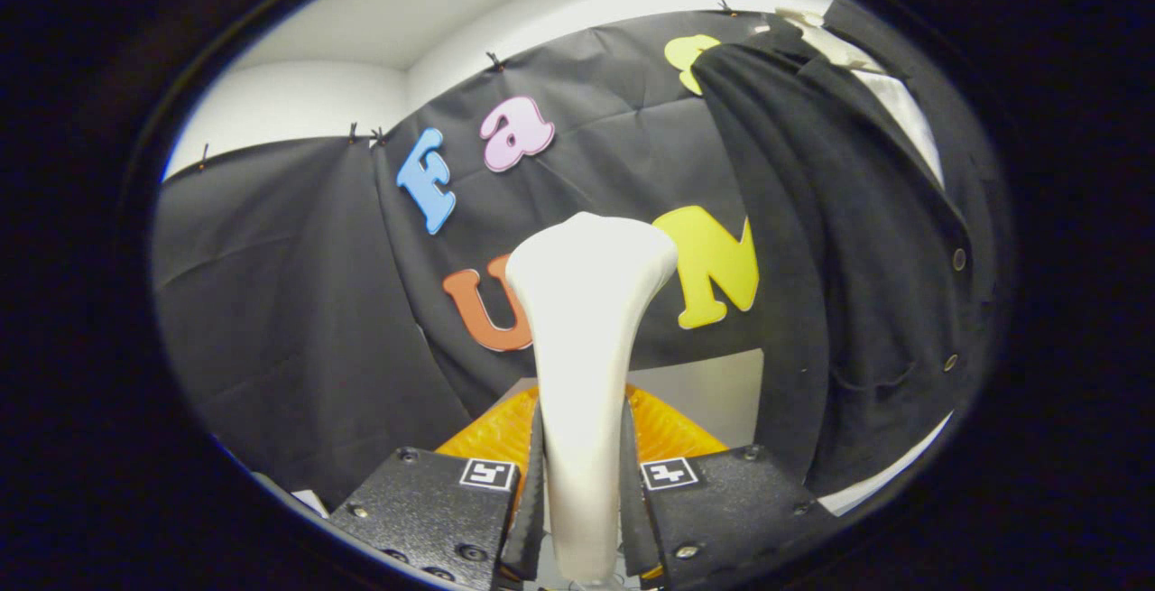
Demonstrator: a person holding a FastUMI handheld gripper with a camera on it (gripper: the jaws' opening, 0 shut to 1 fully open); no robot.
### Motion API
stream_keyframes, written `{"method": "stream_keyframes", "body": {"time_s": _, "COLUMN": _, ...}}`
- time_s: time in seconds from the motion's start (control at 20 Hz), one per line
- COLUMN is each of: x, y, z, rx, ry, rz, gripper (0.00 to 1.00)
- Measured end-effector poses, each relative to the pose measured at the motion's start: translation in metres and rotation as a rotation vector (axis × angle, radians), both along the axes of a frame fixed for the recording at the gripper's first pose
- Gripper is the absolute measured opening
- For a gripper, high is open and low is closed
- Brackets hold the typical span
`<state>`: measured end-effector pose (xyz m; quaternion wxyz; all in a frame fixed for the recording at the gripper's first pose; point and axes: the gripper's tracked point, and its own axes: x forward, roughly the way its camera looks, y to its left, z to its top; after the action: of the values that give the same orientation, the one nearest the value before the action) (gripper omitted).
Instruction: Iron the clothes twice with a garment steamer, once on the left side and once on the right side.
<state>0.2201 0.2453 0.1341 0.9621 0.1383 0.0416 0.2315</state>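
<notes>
My gripper [582,483] is shut on the handle of a white garment steamer [585,320], both fingers pressing its sides. The steamer stands upright between the fingers, its wide head flaring out at the top. To the right of the steamer and beyond it hangs a dark jacket [857,248] on a pale hanger [826,32], with small round buttons down its front and a pocket low down. The steamer head is apart from the jacket, left of its left edge.
An orange ribbed object [672,433] lies just behind the fingers, under the steamer. Black cloth [289,302] covers the wall behind and to the left. A pale surface [713,397] shows below the cloth, next to the jacket's hem.
</notes>
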Motion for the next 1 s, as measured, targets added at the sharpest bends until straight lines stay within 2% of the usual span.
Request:
{"method": "stream_keyframes", "body": {"time_s": 0.2, "x": -0.036, "y": -0.041, "z": 0.024, "rx": 0.021, "ry": -0.048, "rz": -0.023, "gripper": 0.37}}
{"method": "stream_keyframes", "body": {"time_s": 0.5, "x": -0.070, "y": -0.115, "z": 0.074, "rx": 0.075, "ry": -0.151, "rz": -0.121, "gripper": 0.37}}
{"method": "stream_keyframes", "body": {"time_s": 0.85, "x": -0.048, "y": -0.195, "z": 0.121, "rx": 0.096, "ry": -0.209, "rz": -0.268, "gripper": 0.37}}
{"method": "stream_keyframes", "body": {"time_s": 1.0, "x": -0.032, "y": -0.211, "z": 0.140, "rx": 0.101, "ry": -0.220, "rz": -0.293, "gripper": 0.37}}
